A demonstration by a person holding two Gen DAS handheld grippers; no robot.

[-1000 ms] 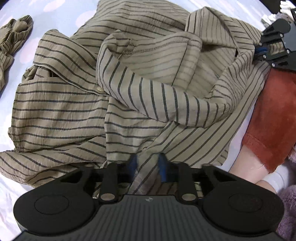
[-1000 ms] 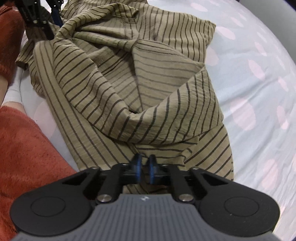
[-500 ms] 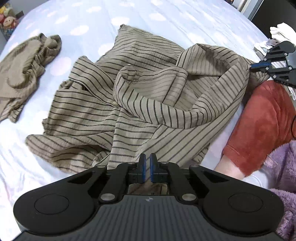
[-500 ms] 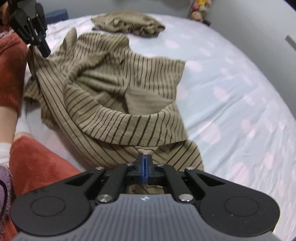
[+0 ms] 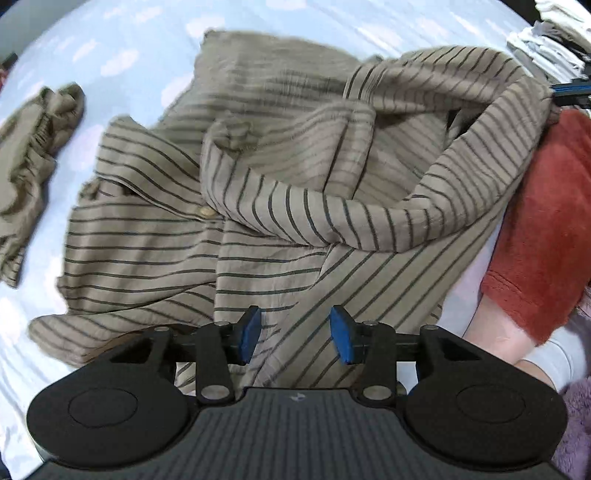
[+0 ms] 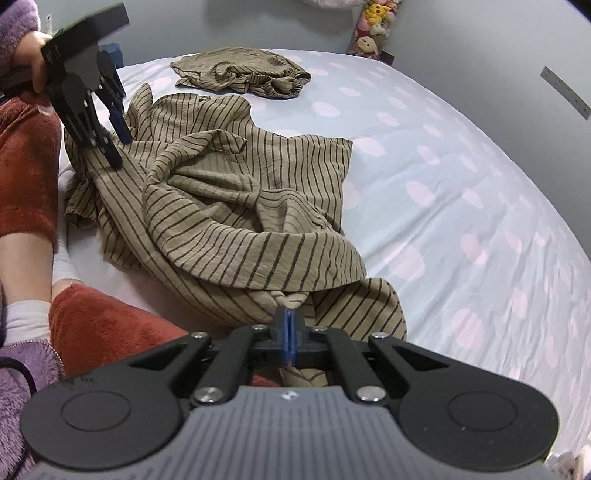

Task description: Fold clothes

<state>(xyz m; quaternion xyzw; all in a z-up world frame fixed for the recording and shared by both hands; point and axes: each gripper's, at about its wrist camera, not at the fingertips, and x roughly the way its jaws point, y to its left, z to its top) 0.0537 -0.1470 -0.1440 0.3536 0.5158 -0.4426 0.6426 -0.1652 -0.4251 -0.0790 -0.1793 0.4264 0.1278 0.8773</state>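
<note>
A tan shirt with dark stripes (image 5: 295, 184) lies crumpled on the bed, seen from its other side as the shirt (image 6: 240, 206). My left gripper (image 5: 295, 336) is open, with the shirt's near hem lying below the gap between its blue pads. In the right wrist view the left gripper (image 6: 116, 147) hovers open over the shirt's far corner. My right gripper (image 6: 288, 332) is shut on a bunched edge of the shirt. It shows as the right gripper (image 5: 570, 94) at the frame's right edge, pinching cloth.
A second striped garment (image 6: 240, 72) lies bunched farther up the pale blue cloud-print bedsheet (image 6: 461, 221). A person's legs in rust fleece (image 5: 546, 221) lie beside the shirt. Folded clothes (image 5: 546, 40) are stacked at the far right. Plush toys (image 6: 373, 26) sit by the wall.
My left gripper, shut on the hem half a second ago, has opened and let it go, and now sits closer to the shirt. My right gripper stays shut on the cloth.
</note>
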